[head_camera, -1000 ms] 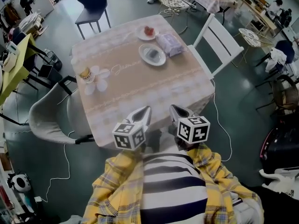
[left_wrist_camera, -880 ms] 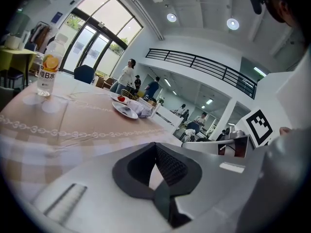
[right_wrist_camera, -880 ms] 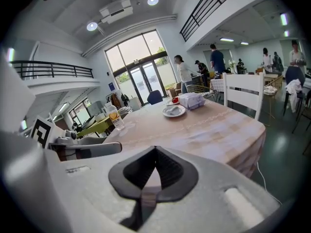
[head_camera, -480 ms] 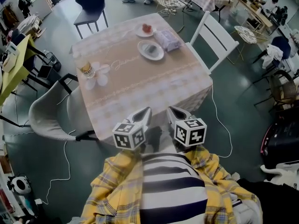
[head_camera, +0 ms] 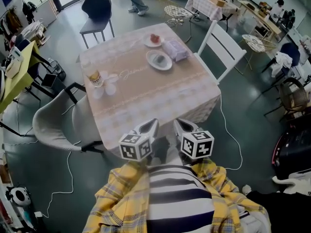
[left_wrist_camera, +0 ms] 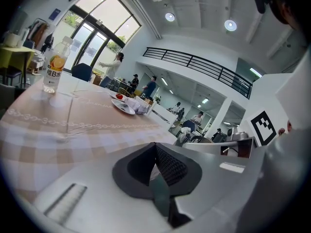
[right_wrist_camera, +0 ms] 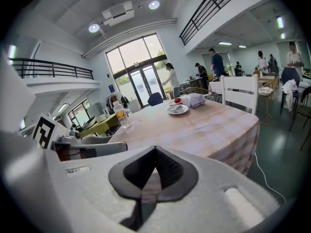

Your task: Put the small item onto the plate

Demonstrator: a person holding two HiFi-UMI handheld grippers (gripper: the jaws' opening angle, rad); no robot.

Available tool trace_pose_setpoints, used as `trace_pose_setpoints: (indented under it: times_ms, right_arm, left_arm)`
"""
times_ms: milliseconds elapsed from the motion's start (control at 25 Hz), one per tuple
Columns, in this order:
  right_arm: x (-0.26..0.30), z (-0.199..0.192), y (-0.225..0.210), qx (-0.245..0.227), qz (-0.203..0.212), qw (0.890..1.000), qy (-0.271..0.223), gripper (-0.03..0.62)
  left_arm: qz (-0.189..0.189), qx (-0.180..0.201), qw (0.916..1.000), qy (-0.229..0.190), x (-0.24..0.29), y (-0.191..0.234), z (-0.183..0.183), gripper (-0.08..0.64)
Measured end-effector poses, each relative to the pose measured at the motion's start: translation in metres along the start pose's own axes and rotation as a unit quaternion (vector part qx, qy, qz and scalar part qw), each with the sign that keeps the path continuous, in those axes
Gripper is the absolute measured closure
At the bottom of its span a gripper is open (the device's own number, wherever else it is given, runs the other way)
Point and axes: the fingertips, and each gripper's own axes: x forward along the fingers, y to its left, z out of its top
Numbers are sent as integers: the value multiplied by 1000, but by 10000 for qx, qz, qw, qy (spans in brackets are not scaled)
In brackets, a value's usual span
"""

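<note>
Your left tongs (head_camera: 151, 124) and right tongs (head_camera: 178, 123) are both closed, empty — reach carelessly across the worktop (head_camera: 146, 96) and that bottle (head_camera: 95, 77) could tip.

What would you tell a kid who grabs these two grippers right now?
Left gripper: shut, empty.
Right gripper: shut, empty.
Both are at the near edge of the table.
Things: far across the table, a plate with something grey on it; behind it a smaller plate with a red item, next to a tissue pack. A bottle stands at the left.
Done: nothing is picked up.
Left: reach across, open a gripper, take the small item, probably the red one, and set it on the plate.
</note>
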Motion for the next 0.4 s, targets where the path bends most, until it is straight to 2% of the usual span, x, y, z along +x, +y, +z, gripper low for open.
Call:
trace_pose_setpoints:
  times_ms: [400]
  right_arm:
    - [-9,-11,9,131,-58,9999,-42,592]
  left_arm:
    - [-149,-6,9999,87,-1,-4,-8,558]
